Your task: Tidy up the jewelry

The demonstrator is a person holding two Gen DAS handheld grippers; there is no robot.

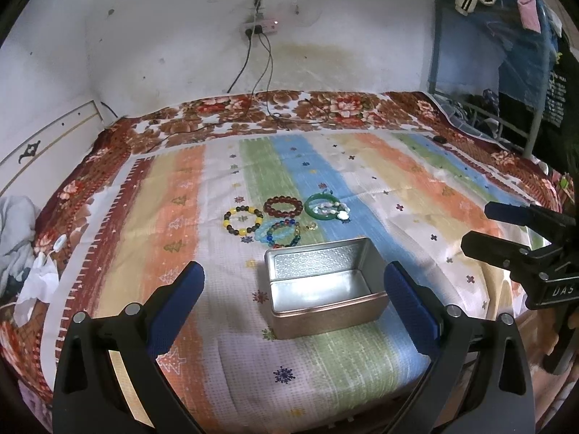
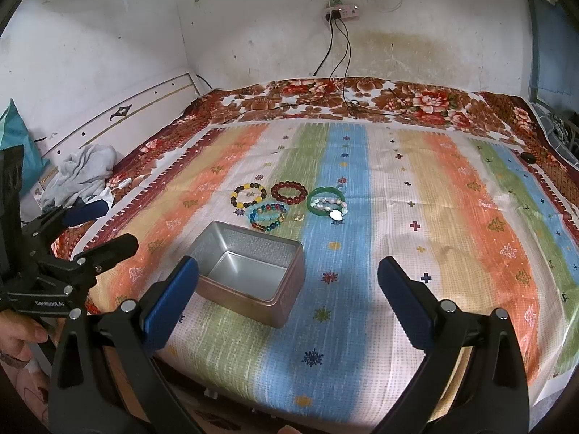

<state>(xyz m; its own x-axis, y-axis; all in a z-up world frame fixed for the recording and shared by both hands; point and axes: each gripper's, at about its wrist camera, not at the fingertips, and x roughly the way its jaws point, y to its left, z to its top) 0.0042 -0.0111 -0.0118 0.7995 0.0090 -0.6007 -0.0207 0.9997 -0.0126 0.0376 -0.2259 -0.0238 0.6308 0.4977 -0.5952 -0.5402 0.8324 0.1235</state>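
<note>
So nothing's been picked up yet, by the look of it. The metal tin (image 1: 325, 289) is sat open and bare on the striped bedspread (image 1: 398, 188), and all the jewelry is laid out just beyond it. That's a yellow-and-dark beaded bracelet (image 1: 243, 220), a dark red beaded bracelet (image 1: 283, 205), a multicolour glass bead bracelet (image 1: 281, 234) lying over a pale blue one, and a green bangle (image 1: 320, 207) with a pale pearly bracelet (image 1: 334, 211) draped across it. A tiny gold piece (image 1: 312, 227) can also be seen between the multicolour one and the bangle, too small to identify.

The left gripper (image 1: 295, 289) is held above the near side of the tin with its jaws wide apart and nothing between them. Same story for the right gripper (image 2: 287, 282): spread open, empty, aimed at the blue stripe beside the tin.

The step in hand is judged to be the very first pick. A reach past the tin is called for, then a pinch on a single bracelet. The overlapping ones would probably be better left until the loose ones are cleared, since two could get dragged together.
</note>
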